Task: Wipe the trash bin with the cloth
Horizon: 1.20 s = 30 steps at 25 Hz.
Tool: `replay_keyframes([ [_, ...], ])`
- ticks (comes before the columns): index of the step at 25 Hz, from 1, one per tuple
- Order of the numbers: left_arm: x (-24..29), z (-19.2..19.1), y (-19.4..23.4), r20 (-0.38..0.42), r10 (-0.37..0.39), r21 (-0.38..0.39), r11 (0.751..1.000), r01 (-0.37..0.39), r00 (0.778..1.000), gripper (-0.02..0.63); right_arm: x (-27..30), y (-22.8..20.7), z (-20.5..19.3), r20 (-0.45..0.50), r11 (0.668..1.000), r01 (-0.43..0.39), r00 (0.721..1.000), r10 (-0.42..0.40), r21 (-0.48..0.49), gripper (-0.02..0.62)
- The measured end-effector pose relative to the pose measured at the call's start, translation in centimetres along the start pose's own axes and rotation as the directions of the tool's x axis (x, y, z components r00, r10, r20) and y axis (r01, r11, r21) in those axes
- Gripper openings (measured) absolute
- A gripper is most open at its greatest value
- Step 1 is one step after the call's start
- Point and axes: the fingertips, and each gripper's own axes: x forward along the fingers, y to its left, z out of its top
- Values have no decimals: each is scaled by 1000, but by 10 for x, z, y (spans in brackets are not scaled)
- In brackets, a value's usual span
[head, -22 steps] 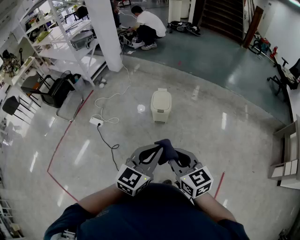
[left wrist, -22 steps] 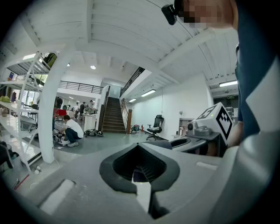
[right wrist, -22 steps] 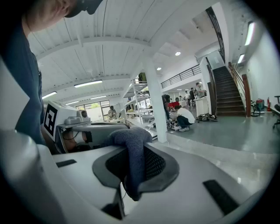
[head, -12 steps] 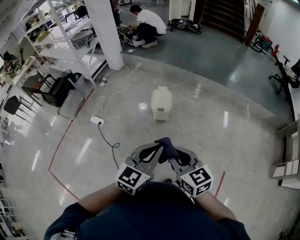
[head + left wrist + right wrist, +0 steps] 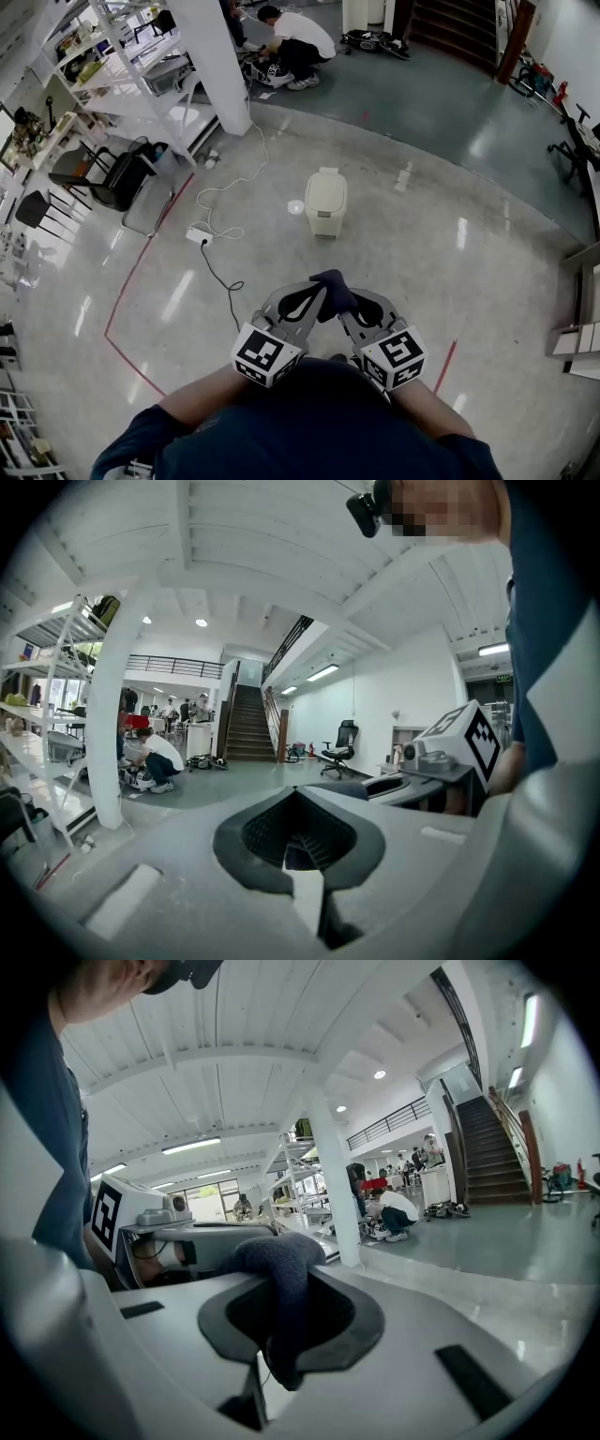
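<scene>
gleaming under ceiling lights, the polished pale floor [image 5: 422, 253] runs from a red tape line [image 5: 131, 281] to a darker grey area by the staircase [image 5: 455, 28], where a crouching person [image 5: 298, 42] works beyond a white pillar [image 5: 217, 61]. shelving [image 5: 103, 56] is cut off at the left edge, and a power strip [image 5: 199, 234] trails cable. the cream trash bin [image 5: 325, 202] stands alone, well ahead of both grippers, its lid down, so its inside is hidden. the right gripper [image 5: 281, 1354] is clamped on the dark blue cloth [image 5: 277, 1260]; the left gripper [image 5: 302, 860] has its jaws together, holding nothing.
</scene>
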Motion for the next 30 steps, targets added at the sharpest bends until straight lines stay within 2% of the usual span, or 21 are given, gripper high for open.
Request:
replay_keyframes([
  [5, 15, -2, 6, -7, 20, -10, 1000, -20, 1000, -3, 7, -17, -5, -21, 1000, -16, 1000, 16, 14, 55],
  [9, 26, 0, 31, 2, 32, -27, 999, -32, 999, -3, 26, -32, -4, -43, 1000, -8, 999, 9, 17, 55],
  [16, 62, -7, 124, 18, -4, -68, 998, 5, 1000, -3, 111, -67, 10, -104, 999, 50, 993, -49, 7, 55],
  [24, 125, 10, 265, 45, -85, -66, 994, 88, 995, -3, 244, -117, 47, -163, 994, 113, 980, -111, 7, 55],
  [27, 146, 0, 306, 25, -88, -67, 994, 89, 996, -3, 284, -138, 52, -177, 991, 132, 975, -132, -10, 55],
  [30, 166, -6, 329, 8, -78, -83, 993, 79, 997, -3, 308, -158, 53, -199, 992, 128, 972, -127, -10, 55],
])
